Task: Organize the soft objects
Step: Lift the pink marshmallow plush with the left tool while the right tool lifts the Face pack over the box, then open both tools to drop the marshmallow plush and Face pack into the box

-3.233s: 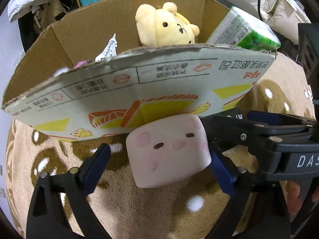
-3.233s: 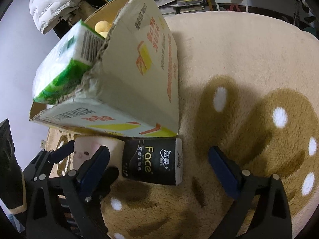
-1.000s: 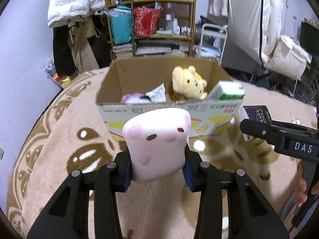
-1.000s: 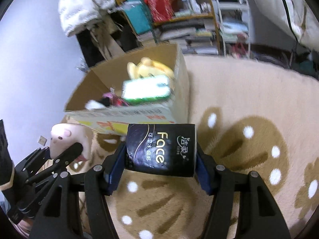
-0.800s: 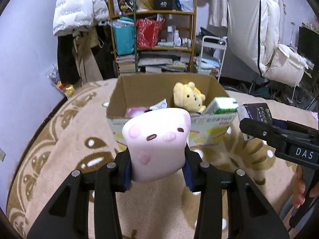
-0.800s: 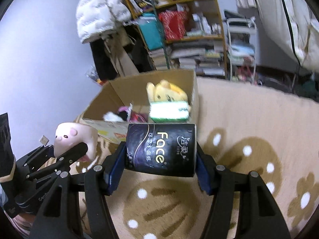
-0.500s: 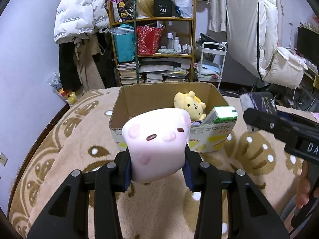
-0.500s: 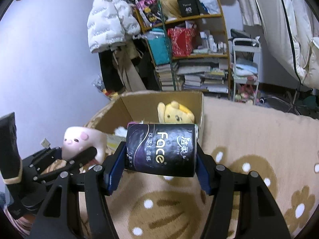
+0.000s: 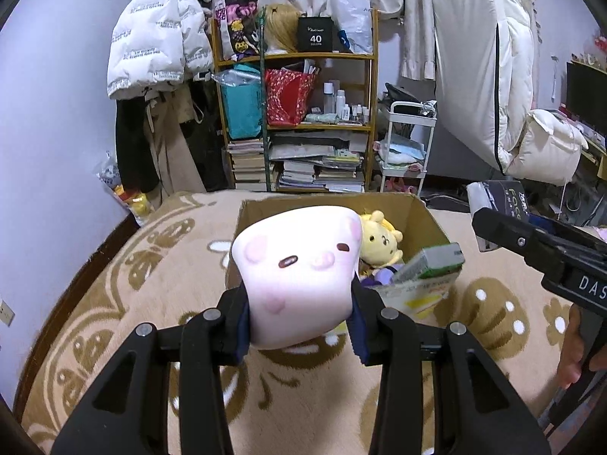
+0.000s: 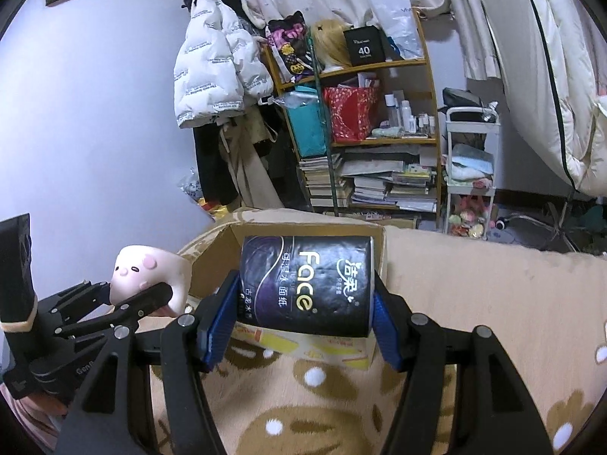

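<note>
Having risen from the rug beside the cardboard box [image 9: 425,212], left gripper [image 9: 299,326] clenched pink plush [image 9: 299,273] and right gripper [image 10: 305,326] clenched tissue pack [image 10: 307,284], both likely bound for dropping inside.

Each wrist camera sits behind its own fingers, raised above the rug [image 9: 114,295], facing the cardboard box [image 9: 265,204] and wooden shelf [image 10: 379,64]. Both views share these; each also shows the other gripper at its edge.

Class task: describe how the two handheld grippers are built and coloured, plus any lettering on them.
Both the left gripper and right gripper have matte black linkage fingers joined by silver rivets, tipped with blue pads. White lettering "DAS" marks the right one's body in the left wrist view; "Gen" shows on the left one's.
</note>
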The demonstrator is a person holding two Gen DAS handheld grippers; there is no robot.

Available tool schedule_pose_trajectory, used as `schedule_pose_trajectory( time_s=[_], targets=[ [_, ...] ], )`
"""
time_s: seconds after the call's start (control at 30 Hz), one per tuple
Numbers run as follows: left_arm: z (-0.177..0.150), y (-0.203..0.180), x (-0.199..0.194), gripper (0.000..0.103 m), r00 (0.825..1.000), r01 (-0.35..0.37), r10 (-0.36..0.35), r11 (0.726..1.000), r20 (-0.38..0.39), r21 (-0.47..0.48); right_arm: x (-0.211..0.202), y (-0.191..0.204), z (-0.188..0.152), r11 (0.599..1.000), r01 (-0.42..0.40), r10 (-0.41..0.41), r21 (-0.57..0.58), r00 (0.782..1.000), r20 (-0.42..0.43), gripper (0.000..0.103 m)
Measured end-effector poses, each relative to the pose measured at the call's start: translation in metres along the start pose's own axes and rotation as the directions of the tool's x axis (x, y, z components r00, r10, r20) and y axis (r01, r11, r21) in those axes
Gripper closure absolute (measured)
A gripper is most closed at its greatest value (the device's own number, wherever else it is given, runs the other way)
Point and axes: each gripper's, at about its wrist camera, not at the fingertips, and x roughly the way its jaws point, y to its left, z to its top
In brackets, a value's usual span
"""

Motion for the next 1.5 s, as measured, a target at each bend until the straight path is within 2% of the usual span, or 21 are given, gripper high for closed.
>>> schedule_pose_trajectory(
  time_s=[0.27, 0.57, 0.73, 1.1, 1.33, 1.4, 1.5],
  targets=[
    [0.014, -0.004, 0.018, 0.067, 1.0, -0.007, 0.006, 0.999, 0.03, 0.041, 0.023, -0.003, 0.006, 1.0, -0.007, 0.007, 0.005, 1.0, 0.015, 0.036],
    [0.024, -0.005, 0.047, 0.066, 0.999, 0.009, -0.01, 0.999, 0.036, 0.033, 0.048, -0.01, 0.007, 1.0, 0.01, -0.01, -0.001, 1.0, -0.01, 0.036],
    [0.02, -0.004, 0.065, 0.064, 1.0, 0.005, -0.005, 0.999, 0.003, 0.033, 0.06, -0.014, 0.006, 1.0, 0.016, -0.016, -0.003, 1.0, -0.026, 0.036],
    [0.012, 0.005, 0.086, 0.051, 0.998, -0.021, 0.02, 1.0, -0.066, -0.008, 0.074, -0.022, 0.0, 1.0, 0.007, -0.005, 0.025, 0.997, -0.077, 0.034],
    [0.008, 0.007, 0.09, 0.044, 0.993, -0.007, 0.004, 1.0, -0.12, -0.03, 0.072, -0.024, 0.001, 0.999, -0.015, 0.019, 0.048, 0.996, -0.086, 0.028],
    [0.007, 0.007, 0.087, 0.024, 0.993, -0.032, 0.029, 0.999, -0.113, -0.021, 0.072, -0.025, 0.002, 0.999, -0.015, 0.019, 0.053, 0.996, -0.085, 0.023],
    [0.008, 0.008, 0.073, 0.016, 0.998, -0.039, 0.037, 0.999, -0.055, -0.026, 0.067, -0.026, 0.001, 0.998, -0.016, 0.021, 0.062, 0.997, -0.074, 0.019]
  ],
)
